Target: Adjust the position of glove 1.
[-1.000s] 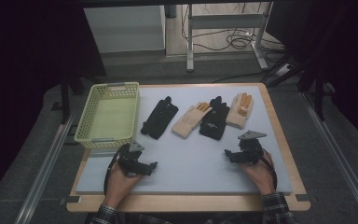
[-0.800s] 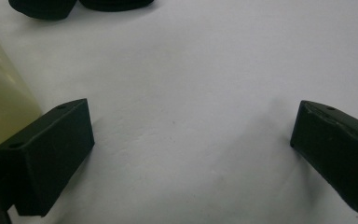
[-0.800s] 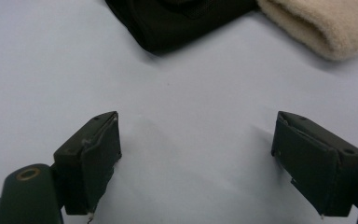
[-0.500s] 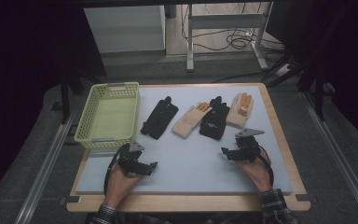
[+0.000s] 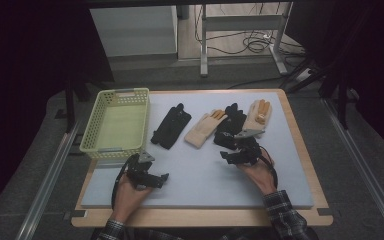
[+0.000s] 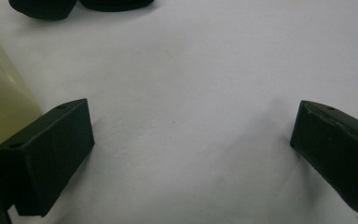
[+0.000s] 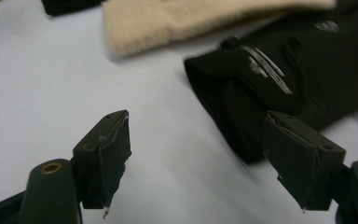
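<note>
The high view was dim, with dark corners. The pale grey table mat [image 5: 200, 170] was the brightest part. In the right gripper view, the fuzzy cream glove [image 7: 205, 21] at the top looked blurry.

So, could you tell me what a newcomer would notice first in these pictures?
Probably the row of four gloves across the far half of the table, two black and two tan. The yellow basket stands left of them. The right gripper, jaws open, sits at the cuff of the black glove third from the left.
</note>
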`<act>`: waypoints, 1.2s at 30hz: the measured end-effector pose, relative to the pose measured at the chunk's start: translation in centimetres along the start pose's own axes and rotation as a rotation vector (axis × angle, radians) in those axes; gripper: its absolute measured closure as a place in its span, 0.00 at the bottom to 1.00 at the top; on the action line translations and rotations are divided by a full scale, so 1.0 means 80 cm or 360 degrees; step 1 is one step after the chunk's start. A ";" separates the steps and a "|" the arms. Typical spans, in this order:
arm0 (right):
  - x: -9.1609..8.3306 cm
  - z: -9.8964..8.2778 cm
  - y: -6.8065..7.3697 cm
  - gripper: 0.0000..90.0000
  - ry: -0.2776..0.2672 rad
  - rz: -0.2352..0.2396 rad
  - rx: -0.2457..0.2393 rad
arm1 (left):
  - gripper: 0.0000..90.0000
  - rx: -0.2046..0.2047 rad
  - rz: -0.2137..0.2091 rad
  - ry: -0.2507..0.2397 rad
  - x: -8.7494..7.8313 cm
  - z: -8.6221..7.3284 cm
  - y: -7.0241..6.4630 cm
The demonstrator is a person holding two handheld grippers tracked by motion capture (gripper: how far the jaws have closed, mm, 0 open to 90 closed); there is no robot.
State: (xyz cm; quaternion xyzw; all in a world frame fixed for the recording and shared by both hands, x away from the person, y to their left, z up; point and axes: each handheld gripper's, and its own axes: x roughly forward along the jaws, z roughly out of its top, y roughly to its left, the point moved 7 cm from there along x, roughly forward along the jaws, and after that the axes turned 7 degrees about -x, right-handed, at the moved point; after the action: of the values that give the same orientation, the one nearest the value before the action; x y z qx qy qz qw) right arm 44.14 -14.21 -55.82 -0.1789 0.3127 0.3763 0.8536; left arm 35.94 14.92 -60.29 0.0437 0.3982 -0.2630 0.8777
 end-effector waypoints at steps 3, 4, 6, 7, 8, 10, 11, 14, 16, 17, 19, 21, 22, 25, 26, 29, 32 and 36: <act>0.011 0.016 0.008 0.32 -0.0023 0.0041 -0.0019 | 0.00 0.0000 0.0000 0.0000 0.000 0.000 0.000; 0.016 0.021 0.011 0.33 -0.0033 0.0058 -0.0029 | 0.00 0.0000 0.0000 0.0000 0.000 0.000 0.000; 0.028 0.036 0.019 0.36 -0.0045 0.0084 -0.0059 | 0.00 0.0000 0.0000 0.0000 0.000 0.000 0.000; 0.034 0.043 0.022 0.38 -0.0054 0.0095 -0.0078 | 0.00 0.0000 0.0000 0.0000 0.000 0.000 0.000; 0.039 0.049 0.024 0.39 -0.0055 0.0110 -0.0087 | 0.00 0.0000 0.0000 -0.0001 0.000 0.000 0.000; 0.049 0.061 0.029 0.42 -0.0060 0.0137 -0.0090 | 0.00 0.0000 0.0000 0.0000 0.000 0.000 0.000; 0.054 0.066 0.031 0.43 -0.0061 0.0149 -0.0099 | 0.00 0.0000 0.0000 0.0000 0.000 0.000 0.000; 0.063 0.077 0.038 0.45 -0.0060 0.0167 -0.0115 | 0.00 0.0000 -0.0001 0.0000 0.000 0.000 0.000; 0.078 0.092 0.047 0.47 -0.0055 0.0178 -0.0145 | 0.00 0.0001 0.0001 0.0002 0.000 0.000 0.000; 0.083 0.096 0.049 0.48 -0.0052 0.0183 -0.0150 | 0.00 0.0002 0.0000 0.0002 0.000 0.000 0.000; 0.087 0.099 0.051 0.49 -0.0051 0.0184 -0.0154 | 0.00 0.0001 0.0000 0.0001 0.000 0.000 0.000; 0.102 0.110 0.055 0.52 -0.0037 0.0190 -0.0156 | 0.00 0.0000 -0.0001 0.0000 0.000 0.000 0.000; 0.106 0.113 0.055 0.52 -0.0038 0.0189 -0.0152 | 0.00 -0.0001 0.0000 -0.0001 0.000 0.000 0.000; 0.118 0.120 0.059 0.53 -0.0047 0.0209 -0.0136 | 0.00 -0.0005 -0.0002 -0.0004 0.000 0.000 0.000; 0.126 0.126 0.063 0.53 -0.0045 0.0209 -0.0144 | 0.00 -0.0001 -0.0002 0.0001 0.000 0.000 0.000; 0.139 0.136 0.069 0.53 -0.0049 0.0206 -0.0157 | 0.00 -0.0001 -0.0002 0.0001 0.000 0.000 0.000; 0.149 0.142 0.073 0.50 -0.0044 0.0200 -0.0155 | 0.00 0.0000 -0.0002 0.0002 0.000 0.000 0.000; 0.170 0.149 0.078 0.39 -0.0021 0.0171 -0.0142 | 0.00 -0.0002 -0.0004 0.0001 0.000 0.000 0.000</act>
State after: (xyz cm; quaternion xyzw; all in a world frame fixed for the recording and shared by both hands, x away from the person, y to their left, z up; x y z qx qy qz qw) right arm 51.29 3.52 -56.47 -0.1973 0.2990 0.4364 0.8253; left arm 35.95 14.93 -60.29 0.0428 0.3986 -0.2638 0.8773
